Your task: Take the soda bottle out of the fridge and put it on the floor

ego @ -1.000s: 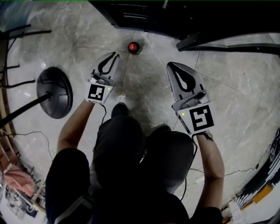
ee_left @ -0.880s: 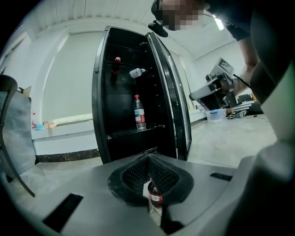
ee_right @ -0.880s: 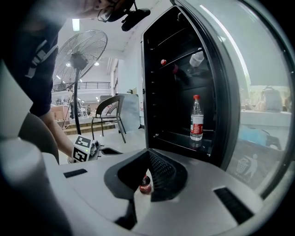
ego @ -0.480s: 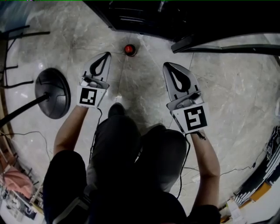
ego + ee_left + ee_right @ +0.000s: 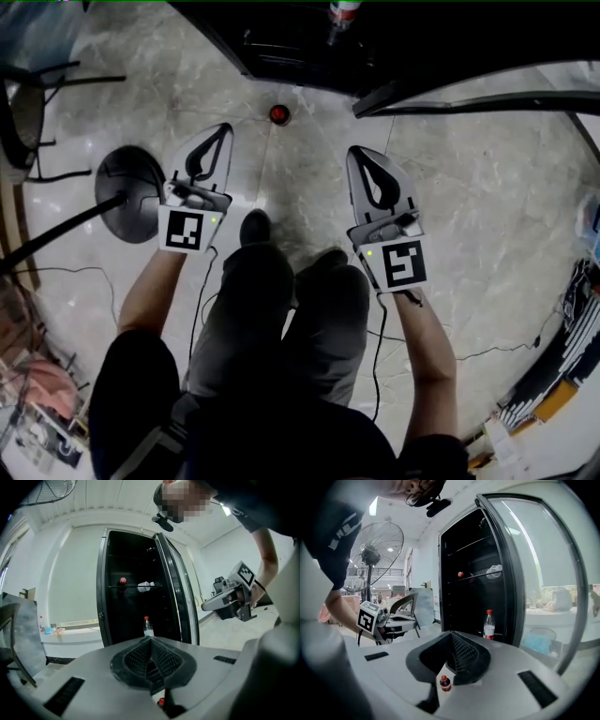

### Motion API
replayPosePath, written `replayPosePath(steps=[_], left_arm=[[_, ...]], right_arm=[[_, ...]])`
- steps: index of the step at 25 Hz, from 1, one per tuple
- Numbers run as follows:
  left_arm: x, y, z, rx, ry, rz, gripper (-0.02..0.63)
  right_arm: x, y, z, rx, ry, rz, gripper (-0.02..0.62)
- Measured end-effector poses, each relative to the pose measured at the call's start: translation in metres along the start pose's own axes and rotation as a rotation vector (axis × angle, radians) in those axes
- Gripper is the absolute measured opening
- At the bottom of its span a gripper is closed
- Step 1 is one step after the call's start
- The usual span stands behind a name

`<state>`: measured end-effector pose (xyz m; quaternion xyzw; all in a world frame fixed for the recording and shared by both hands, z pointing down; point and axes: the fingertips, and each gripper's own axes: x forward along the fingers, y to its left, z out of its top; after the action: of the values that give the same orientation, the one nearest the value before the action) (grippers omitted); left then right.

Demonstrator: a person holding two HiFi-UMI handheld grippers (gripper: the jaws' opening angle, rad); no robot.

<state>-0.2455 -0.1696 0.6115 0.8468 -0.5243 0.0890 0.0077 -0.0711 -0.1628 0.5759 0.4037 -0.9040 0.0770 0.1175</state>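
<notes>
Marble floor (image 5: 487, 187) is spreading before the open fridge (image 5: 281, 42) | soda bottle (image 5: 279, 114) is standing upright at upper centre, apparently already delivered | left gripper (image 5: 226, 128) and right gripper (image 5: 355, 152) are hovering closed and empty, well apart from it, likely finished.

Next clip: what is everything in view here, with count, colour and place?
soda bottle: one, dark with a red cap, upright on the floor in front of the fridge
fridge: one, black, door open
upright bottle: one, clear with a red cap, low in the fridge
lying bottle: one, clear, upper fridge shelf
red-topped item: one, same upper shelf, too small to name
floor fan: one, black, at the person's left
floor: grey marble
left gripper: pale grey, shut, empty
right gripper: pale grey, shut, empty
</notes>
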Motion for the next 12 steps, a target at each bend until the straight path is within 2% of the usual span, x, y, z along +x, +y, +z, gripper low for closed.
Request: replayPosePath(steps=[9,12], left_arm=[[-0.035,-0.005,0.167,0.004,-0.046,0.037,0.023],[-0.043,-0.013,0.224,-0.004,-0.059,0.030,0.023]], right_arm=[[-0.067,0.008,0.132,0.031,-0.031,-0.095,0.018],[-0.092,0.010,0.176,0.050,-0.010,-0.120,0.018]])
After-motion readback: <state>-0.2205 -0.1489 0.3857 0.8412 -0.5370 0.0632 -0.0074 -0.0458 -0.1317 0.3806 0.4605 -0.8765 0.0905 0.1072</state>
